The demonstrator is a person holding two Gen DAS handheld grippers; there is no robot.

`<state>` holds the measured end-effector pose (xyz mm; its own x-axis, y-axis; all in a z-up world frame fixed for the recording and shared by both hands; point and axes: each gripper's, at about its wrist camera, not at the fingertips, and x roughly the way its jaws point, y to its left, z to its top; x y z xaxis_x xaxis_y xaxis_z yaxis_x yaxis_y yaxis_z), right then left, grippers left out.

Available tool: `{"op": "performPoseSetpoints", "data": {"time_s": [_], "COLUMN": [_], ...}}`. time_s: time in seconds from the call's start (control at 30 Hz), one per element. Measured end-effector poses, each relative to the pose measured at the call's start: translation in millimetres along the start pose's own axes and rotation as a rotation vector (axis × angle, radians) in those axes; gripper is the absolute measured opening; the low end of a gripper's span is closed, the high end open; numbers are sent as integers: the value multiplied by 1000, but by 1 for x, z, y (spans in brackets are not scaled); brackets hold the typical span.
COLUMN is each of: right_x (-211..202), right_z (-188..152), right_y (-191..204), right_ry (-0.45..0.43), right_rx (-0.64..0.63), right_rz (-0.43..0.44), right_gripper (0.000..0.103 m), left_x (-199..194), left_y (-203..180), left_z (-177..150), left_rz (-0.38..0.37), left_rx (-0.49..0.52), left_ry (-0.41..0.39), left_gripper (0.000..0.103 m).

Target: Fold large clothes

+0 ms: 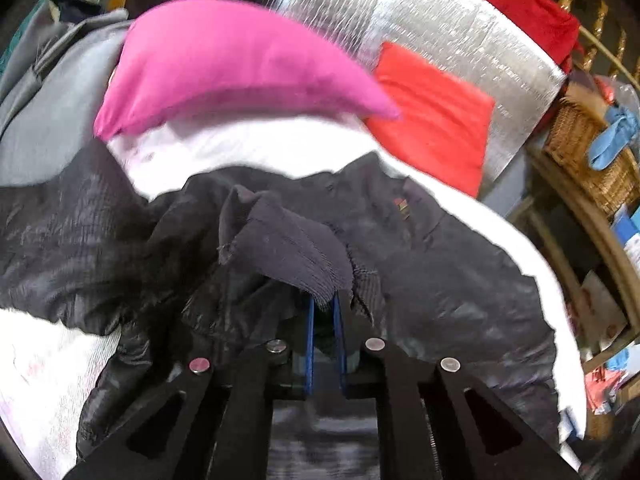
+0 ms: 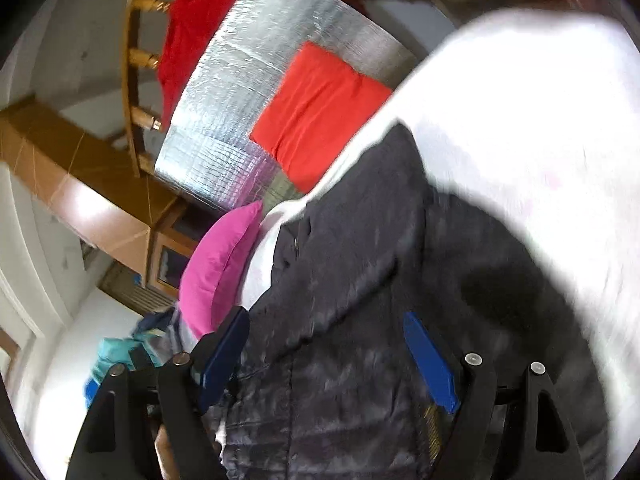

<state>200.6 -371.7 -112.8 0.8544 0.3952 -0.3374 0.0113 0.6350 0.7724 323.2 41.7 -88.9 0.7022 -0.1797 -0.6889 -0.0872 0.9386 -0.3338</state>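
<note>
A dark quilted jacket lies spread on a white bed sheet. My left gripper is shut on the jacket's ribbed knit cuff, which bunches up just past the blue pads. In the right wrist view the same jacket fills the middle, with the white sheet beyond it. My right gripper hangs open over the jacket's body. Its blue fingers stand wide apart and nothing is pinched between them.
A pink pillow and a red-orange cushion lie at the head of the bed on a silver foil mat. A grey garment lies on the left. A wicker basket and cluttered shelves stand at the right.
</note>
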Motion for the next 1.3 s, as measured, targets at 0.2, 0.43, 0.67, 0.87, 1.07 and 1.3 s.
{"op": "performPoseSetpoints", "data": {"time_s": [0.2,0.43,0.67,0.87,1.07,1.3], "right_x": [38,136,147,116,87,84], "right_z": [82,126,130,118,86,64], "right_y": [-4,-42,-17,-45,-34,-26], "right_ry": [66,265,238,204,296,312], "right_rx": [-117,-122,-320,-192,-275,-455], "right_rz": [-152,-254,-381,-339,-298,-420], "right_gripper": [83,60,10,66,67,26], "left_x": [23,29,29,28,29,29], "left_y": [23,33,37,35,34,35], "left_z": [-22,-36,-38,-37,-37,-37], "left_rz": [1,-22,-45,-34,-23,-33], "left_rx": [-44,-58,-58,-50,-44,-40], "left_ry": [50,30,21,21,16,15], "left_gripper": [10,11,12,12,13,15]}}
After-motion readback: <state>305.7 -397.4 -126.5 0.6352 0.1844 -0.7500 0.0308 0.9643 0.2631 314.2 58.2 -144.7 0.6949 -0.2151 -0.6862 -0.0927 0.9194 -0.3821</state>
